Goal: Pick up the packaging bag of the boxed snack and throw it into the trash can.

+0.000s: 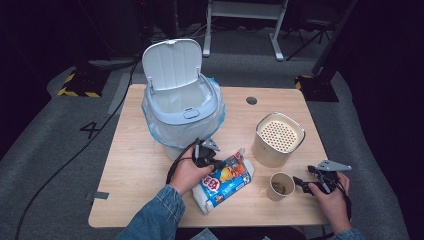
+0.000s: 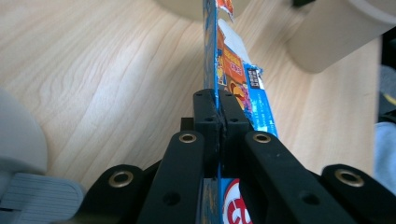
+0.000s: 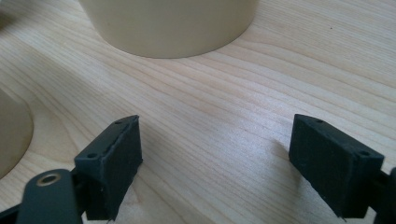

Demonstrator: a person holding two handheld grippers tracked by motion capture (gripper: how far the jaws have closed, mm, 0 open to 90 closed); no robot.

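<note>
Bin (image 1: 182, 107) at the far left, lid up and mouth open, liner spilling over the rim: that looks like the target. Just right of the bin, the left gripper (image 1: 216, 162) has its jaws clenched flat on the thin edge of the snack bag (image 1: 226, 181), seen edge-on between the jaws (image 2: 215, 65) in the left gripper view; the rest of the bag lies on the surface (image 1: 135, 165) just in front of the bin. My read: lift straight up first so the limp bag hangs clear, then swing over the rim, minding the raised lid behind. Further right of the bin, a canister (image 1: 278, 139) and a paper cup (image 1: 280, 186) crowd that side. Far right, the right gripper (image 1: 306, 183) rests beside the cup, jaws released, nothing between them. Open room lies left of the bag.
</note>
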